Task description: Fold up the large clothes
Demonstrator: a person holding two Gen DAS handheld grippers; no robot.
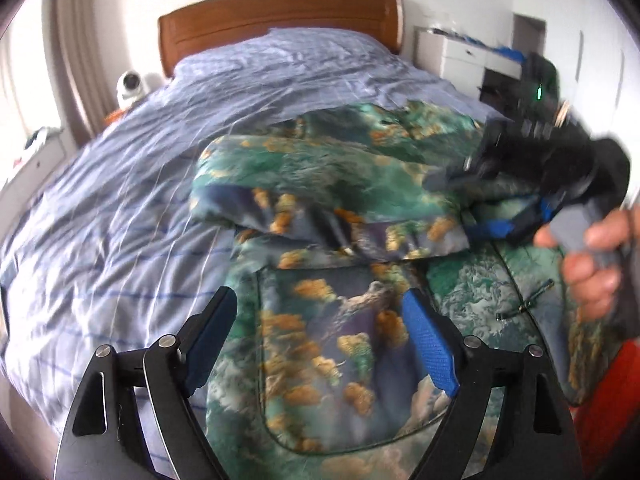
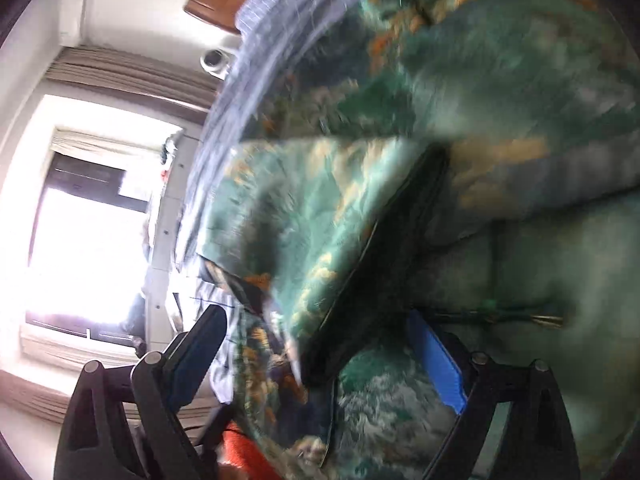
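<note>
A large jacket point(image 1: 340, 184) printed in green, blue and orange lies on the bed, one sleeve folded across its chest. My left gripper point(image 1: 320, 316) is open and empty, just above the jacket's lower front. My right gripper point(image 1: 472, 204) shows in the left wrist view at the right, blurred, low over the folded sleeve's end, held by a hand point(image 1: 592, 256). In the right wrist view the right gripper point(image 2: 316, 344) is open, tilted sideways, with the jacket point(image 2: 460, 92) and a dark-lined flap point(image 2: 384, 264) between its fingers but not clamped.
The bed has a pale blue checked cover point(image 1: 120, 200) and a wooden headboard point(image 1: 276, 16). A white round device point(image 1: 130, 84) sits left of the bed. A white dresser point(image 1: 468, 56) stands at the back right. A bright window point(image 2: 80, 216) lies to the left.
</note>
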